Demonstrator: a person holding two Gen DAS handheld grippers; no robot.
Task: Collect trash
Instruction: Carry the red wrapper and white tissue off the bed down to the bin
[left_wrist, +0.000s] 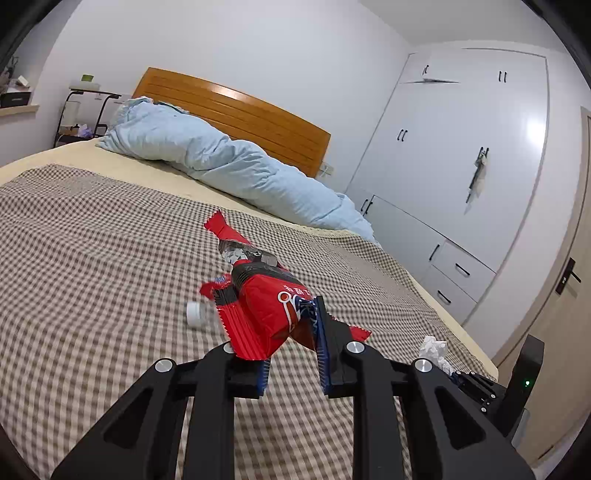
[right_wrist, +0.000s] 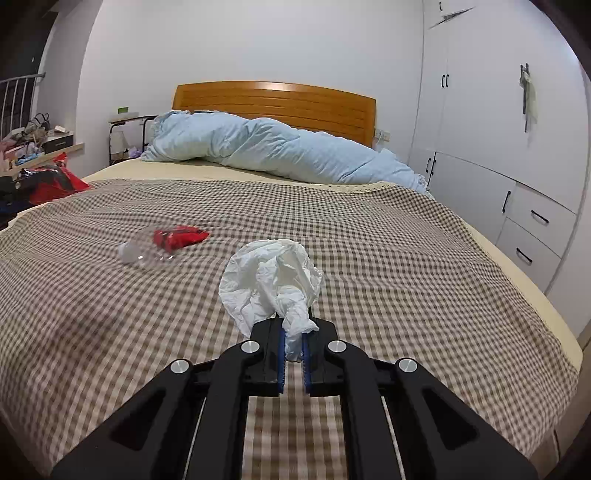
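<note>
Your left gripper (left_wrist: 291, 343) clamps the red wrapper (left_wrist: 258, 306), your right gripper (right_wrist: 293, 343) the tissue (right_wrist: 269, 280); the plastic bottle (right_wrist: 147, 254) lies ahead-left toward the bed's (right_wrist: 406, 258) left edge, nearer your left.

Bright, even room light in both views. Glare sits on the wardrobe (left_wrist: 532, 129) door and headboard (right_wrist: 280, 86). The checked bedspread (right_wrist: 388, 258) smears with motion blur, and fisheye bending darkens every corner.
</note>
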